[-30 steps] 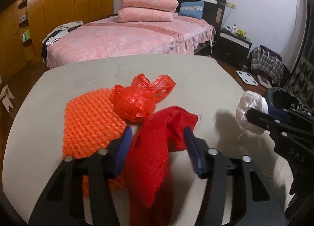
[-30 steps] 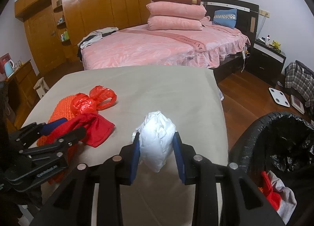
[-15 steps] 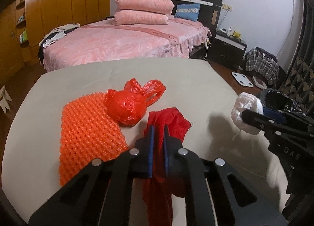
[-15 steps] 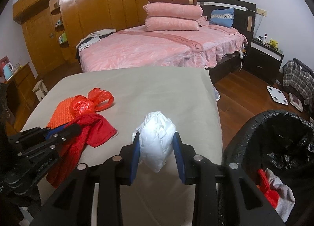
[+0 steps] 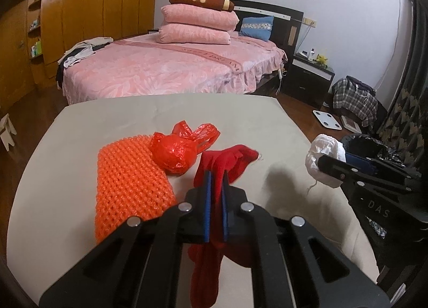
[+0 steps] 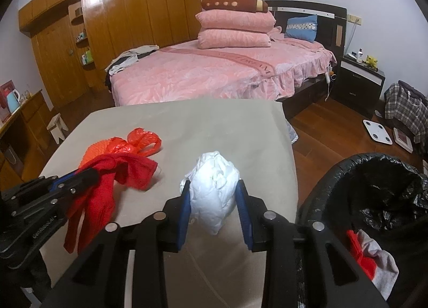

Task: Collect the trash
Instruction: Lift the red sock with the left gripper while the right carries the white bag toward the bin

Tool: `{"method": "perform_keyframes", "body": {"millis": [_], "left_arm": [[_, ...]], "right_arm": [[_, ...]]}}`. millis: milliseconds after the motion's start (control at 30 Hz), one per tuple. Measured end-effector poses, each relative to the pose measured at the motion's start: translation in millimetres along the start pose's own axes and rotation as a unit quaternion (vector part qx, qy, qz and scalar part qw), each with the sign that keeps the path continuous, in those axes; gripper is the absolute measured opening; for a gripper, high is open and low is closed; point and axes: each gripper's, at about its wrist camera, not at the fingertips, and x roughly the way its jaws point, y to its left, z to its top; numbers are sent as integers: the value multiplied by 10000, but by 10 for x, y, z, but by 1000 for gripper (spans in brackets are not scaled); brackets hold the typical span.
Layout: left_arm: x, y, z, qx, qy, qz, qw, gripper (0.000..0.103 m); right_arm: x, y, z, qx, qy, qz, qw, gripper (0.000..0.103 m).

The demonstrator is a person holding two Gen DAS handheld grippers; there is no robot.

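Observation:
My left gripper (image 5: 215, 177) is shut on a red cloth (image 5: 230, 160) and holds it lifted off the grey table (image 5: 165, 110); the cloth hangs below the jaws. It also shows in the right wrist view (image 6: 107, 182). My right gripper (image 6: 212, 190) is shut on a crumpled white wad (image 6: 214, 187), held above the table's right part; the wad also shows in the left wrist view (image 5: 323, 158). A red plastic bag (image 5: 179, 150) and an orange knitted mat (image 5: 128, 182) lie on the table. A black-lined trash bin (image 6: 374, 195) stands to the right.
The bin holds red and grey scraps (image 6: 369, 257). A pink bed (image 6: 214, 69) stands beyond the table. A nightstand (image 6: 361, 83), a white scale (image 6: 377, 131) and a plaid bag (image 6: 406, 110) are on the wooden floor to the right.
My left gripper closed on the red cloth and lifted it off the table. The right gripper kept hold of the white wad and rose slightly.

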Motion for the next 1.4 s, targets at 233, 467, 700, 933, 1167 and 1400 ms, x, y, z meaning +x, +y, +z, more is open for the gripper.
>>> {"method": "perform_keyframes", "body": {"millis": [233, 467, 700, 933, 1167, 1400], "left_arm": [[136, 45, -40, -17, 140, 27, 9999, 5], [344, 115, -106, -79, 431, 52, 9990, 20], [508, 124, -177, -135, 660, -32, 9977, 43], [627, 49, -172, -88, 854, -211, 9961, 18], [498, -19, -108, -94, 636, -233, 9977, 6], [158, -44, 28, -175, 301, -315, 9989, 6]], "right_arm": [[17, 2, -36, 0, 71, -22, 10000, 33], [88, -3, -34, -7, 123, -32, 9999, 33], [130, -35, -49, 4, 159, -58, 9999, 33], [167, -69, -59, 31, 200, -84, 9998, 33], [133, -72, -51, 24, 170, -65, 9998, 33], [12, -103, -4, 63, 61, -78, 9999, 33]]}}
